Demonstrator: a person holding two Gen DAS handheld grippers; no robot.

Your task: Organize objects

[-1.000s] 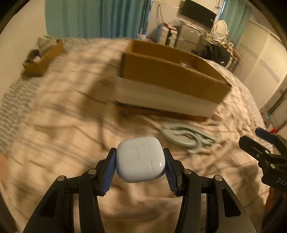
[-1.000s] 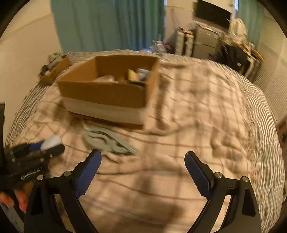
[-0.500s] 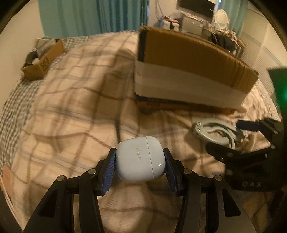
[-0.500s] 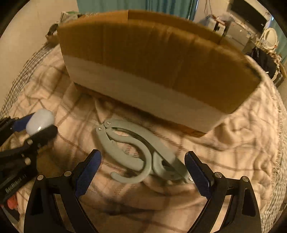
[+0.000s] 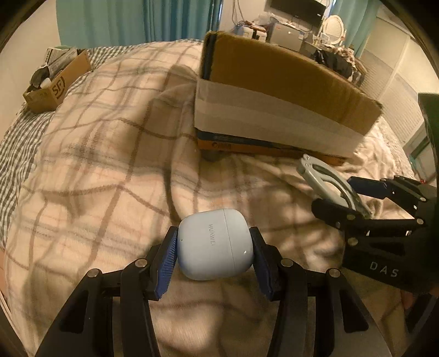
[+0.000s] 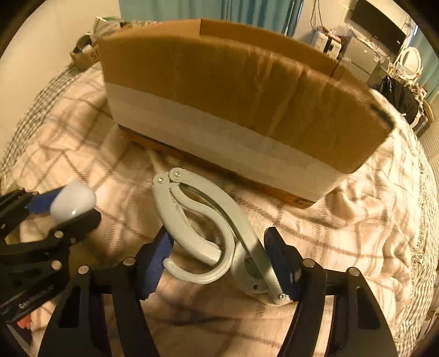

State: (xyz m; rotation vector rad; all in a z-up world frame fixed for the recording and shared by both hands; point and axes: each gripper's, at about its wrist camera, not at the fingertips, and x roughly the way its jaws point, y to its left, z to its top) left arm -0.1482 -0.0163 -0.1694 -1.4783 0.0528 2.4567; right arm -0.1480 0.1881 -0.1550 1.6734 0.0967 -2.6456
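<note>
While the left gripper (image 5: 214,256) pinches a pale blue earbud case (image 5: 214,243) between its blue pads above the plaid blanket (image 5: 104,170), the right gripper (image 6: 219,263) straddles the handles of grey hand pliers (image 6: 208,219) lying on that blanket; its right pad touches the tool, its left pad sits just beside the curled handle, so a firm clamp cannot be confirmed. Just beyond the pliers stands a large cardboard box (image 6: 225,90). Farther off, by the wall, sits a smaller open carton (image 5: 55,85).

Plaid blanket (image 5: 109,170), teal curtains (image 5: 131,22), wall television (image 5: 299,8)
</note>
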